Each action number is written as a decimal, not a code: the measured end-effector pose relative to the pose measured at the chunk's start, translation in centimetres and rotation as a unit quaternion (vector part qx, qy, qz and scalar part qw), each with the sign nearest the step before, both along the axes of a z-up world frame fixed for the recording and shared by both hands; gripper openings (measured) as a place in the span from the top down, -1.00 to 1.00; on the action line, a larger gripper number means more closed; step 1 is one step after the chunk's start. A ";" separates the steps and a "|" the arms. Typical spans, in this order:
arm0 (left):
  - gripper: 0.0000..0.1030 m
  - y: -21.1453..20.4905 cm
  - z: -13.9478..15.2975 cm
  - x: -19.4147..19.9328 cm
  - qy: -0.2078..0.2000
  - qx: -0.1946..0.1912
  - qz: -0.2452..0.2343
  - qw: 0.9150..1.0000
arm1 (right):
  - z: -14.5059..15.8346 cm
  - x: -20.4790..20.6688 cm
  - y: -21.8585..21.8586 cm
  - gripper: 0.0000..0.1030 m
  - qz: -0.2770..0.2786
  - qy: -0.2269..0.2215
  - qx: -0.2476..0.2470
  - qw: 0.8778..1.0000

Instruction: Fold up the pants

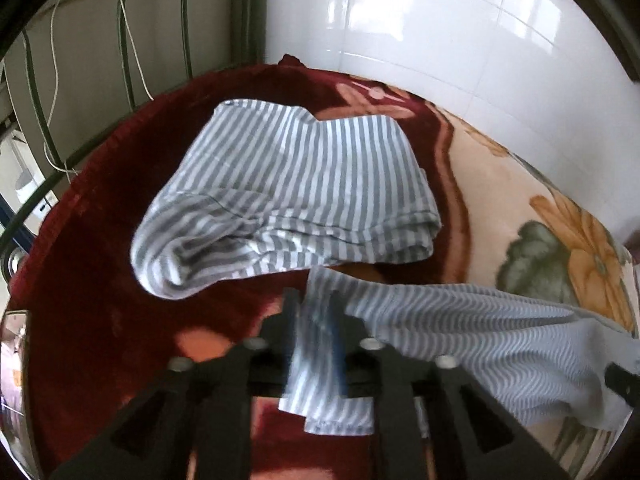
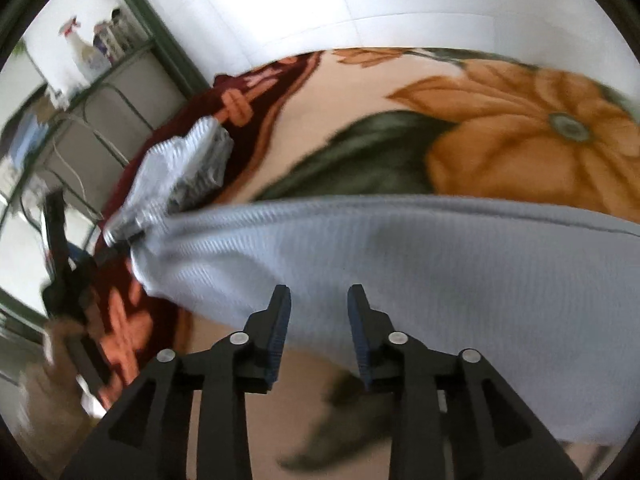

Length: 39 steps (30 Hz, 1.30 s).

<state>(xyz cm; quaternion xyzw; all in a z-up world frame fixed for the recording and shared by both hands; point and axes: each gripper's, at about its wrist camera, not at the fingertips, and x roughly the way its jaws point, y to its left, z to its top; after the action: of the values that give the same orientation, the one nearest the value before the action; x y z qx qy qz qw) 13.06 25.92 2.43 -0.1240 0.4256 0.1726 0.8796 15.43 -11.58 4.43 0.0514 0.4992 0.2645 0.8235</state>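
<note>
No brand, label or readable writing can be made out in either view.

In the left wrist view, a grey-and-white striped pair of pants (image 1: 280, 196) is seen lying folded at centre frame on a plush bed blanket in dark red and cream with orange flowers (image 1: 100, 264). A second stretch of the same striped cloth (image 1: 480, 344) is draped from the lower right toward the bottom centre, where its hem is caught between the black fingers of the left hand-held gripper (image 1: 316, 332). The jaws are parted only narrowly and the cloth sits in the gap; whether the pads are actually pressing on it can't be told through the blur. A green metal bed frame (image 1: 256, 8) with white cables is shown at upper left, and white wall tiles (image 1: 440, 40) at upper right.

The right wrist view is heavily motion-blurred. There the right hand-held gripper (image 2: 319, 300) is seen with its jaws apart and nothing between them, hovering just in front of the stretched cloth that fills the lower middle. The folded pile is pushed to the left of frame, and the other gripper is visible as a dark shape at far left. Only this view shows a spray bottle (image 2: 80, 48) and other bottles on a shelf at upper left, plus the big orange flower at upper right.
</note>
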 end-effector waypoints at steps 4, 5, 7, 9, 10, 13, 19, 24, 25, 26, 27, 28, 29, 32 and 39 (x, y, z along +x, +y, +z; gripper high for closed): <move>0.25 -0.4 1.3 -1.2 -0.015 0.000 0.002 1.000 | -1.1 -2.7 -2.7 0.38 0.008 -0.002 -0.057 0.998; 0.24 -0.8 1.8 -1.6 -0.020 -0.006 -0.001 1.000 | -1.5 -3.1 -3.1 0.38 0.008 -0.002 -0.068 0.998; 0.24 -1.4 2.4 -2.0 -0.024 -0.022 -0.008 0.999 | -2.3 -3.8 -3.7 0.38 0.011 0.003 -0.082 0.997; 0.23 -2.6 2.7 -2.5 -0.024 -0.044 -0.021 0.999 | -3.0 -4.1 -3.6 0.38 0.015 0.009 -0.083 0.996; 0.20 -3.3 2.6 -2.8 -0.022 -0.051 -0.030 0.998 | -3.3 -4.1 -3.2 0.38 0.020 0.011 -0.078 0.997; 0.19 -5.1 1.6 -2.8 0.003 -0.052 -0.045 0.998 | -3.5 -4.1 -1.7 0.38 0.036 0.024 -0.046 0.998; 0.19 -5.4 -0.6 -1.7 0.025 -0.068 -0.058 0.996 | -3.5 -3.0 3.2 0.38 0.080 0.021 -0.002 0.997; 0.19 -4.0 -1.9 -0.8 0.037 -0.097 -0.032 0.994 | -3.4 -1.7 5.6 0.38 0.086 0.003 -0.024 0.996; 0.19 -4.0 -1.9 -0.8 0.036 -0.095 -0.032 0.994 | -3.2 -1.6 5.8 0.38 0.087 -0.005 -0.027 0.996; 0.19 -4.1 -1.8 -0.7 0.035 -0.088 -0.034 0.995 | -3.0 -1.4 6.0 0.38 0.086 -0.011 -0.032 0.996; 0.19 -4.2 -1.8 -0.7 0.036 -0.081 -0.035 0.995 | -3.0 -1.2 6.1 0.38 0.088 -0.016 -0.039 0.995; 0.19 -4.4 -1.8 -0.6 0.038 -0.072 -0.037 0.996 | -3.1 -1.0 6.4 0.38 0.091 -0.021 -0.052 0.994; 0.19 -4.5 -1.7 -0.5 0.039 -0.068 -0.038 0.996 | -3.2 -0.8 6.7 0.38 0.096 -0.026 -0.065 0.993; 0.19 -4.7 -1.8 -0.4 0.041 -0.060 -0.039 0.997 | -4.0 -0.6 7.6 0.38 0.129 -0.032 -0.103 0.986; 0.19 -4.6 -1.6 -0.2 0.042 -0.051 -0.035 0.997 | -4.8 -0.4 9.0 0.39 0.167 -0.056 -0.163 0.971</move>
<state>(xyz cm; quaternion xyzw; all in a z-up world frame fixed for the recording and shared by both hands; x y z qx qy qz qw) 12.89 21.27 0.83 -0.1462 0.4742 0.1252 0.8591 15.00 -2.54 -0.34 -0.1824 0.4903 0.3156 0.7917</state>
